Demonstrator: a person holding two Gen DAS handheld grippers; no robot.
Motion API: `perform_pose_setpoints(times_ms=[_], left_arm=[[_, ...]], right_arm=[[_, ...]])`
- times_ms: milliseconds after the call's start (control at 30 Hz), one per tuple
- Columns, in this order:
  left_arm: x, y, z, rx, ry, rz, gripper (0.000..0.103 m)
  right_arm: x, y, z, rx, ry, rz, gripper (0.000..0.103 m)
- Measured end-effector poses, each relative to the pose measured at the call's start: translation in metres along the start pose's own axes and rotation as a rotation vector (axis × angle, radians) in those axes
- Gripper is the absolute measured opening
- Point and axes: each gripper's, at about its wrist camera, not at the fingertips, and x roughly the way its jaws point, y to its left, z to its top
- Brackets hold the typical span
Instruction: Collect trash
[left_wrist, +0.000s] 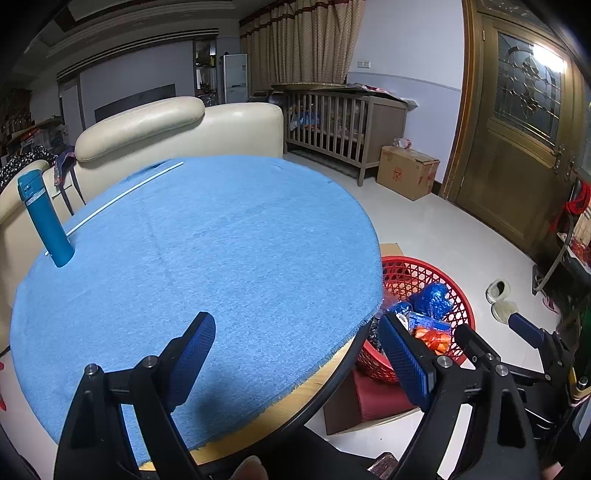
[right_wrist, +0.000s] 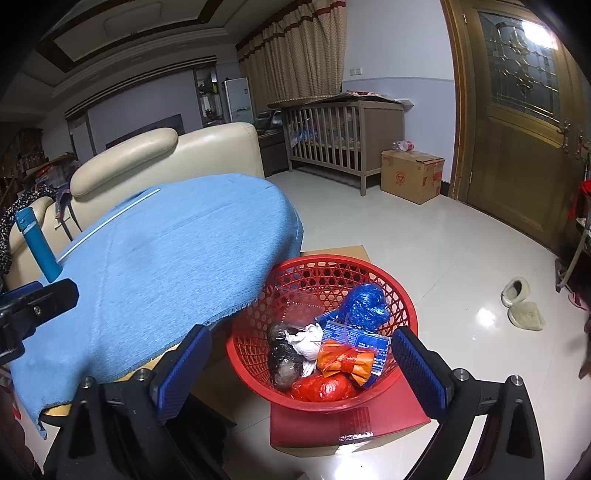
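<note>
A red plastic basket (right_wrist: 402, 295) stands on a red box on the floor beside the round table. It holds several pieces of trash: a blue crumpled bag (right_wrist: 365, 304), an orange wrapper (right_wrist: 343, 360), a red bag (right_wrist: 325, 387), white paper (right_wrist: 308, 339) and a dark clear bag (right_wrist: 282, 354). My right gripper (right_wrist: 301, 356) is open and empty, just above the near side of the basket. My left gripper (left_wrist: 297, 341) is open and empty over the table's right edge. The basket also shows in the left wrist view (left_wrist: 413, 273), with the right gripper (left_wrist: 491, 332) beside it.
The table has a blue cloth (left_wrist: 207, 258) with a teal bottle (left_wrist: 44, 218) and a thin white rod (left_wrist: 122, 195) at its far left. A cream sofa (left_wrist: 177, 129) stands behind. A crib (right_wrist: 343, 136), a cardboard box (right_wrist: 412, 175), slippers (right_wrist: 521, 302) and a wooden door (right_wrist: 517, 147) lie beyond.
</note>
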Motion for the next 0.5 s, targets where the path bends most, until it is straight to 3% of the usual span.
perform_pose_setpoints(times_ms=[500], left_arm=[[-0.009, -0.014, -0.006, 0.073, -0.041, -0.044, 0.09]], right_arm=[[0.003, -0.003, -0.002, 0.011, 0.006, -0.015, 0.099]])
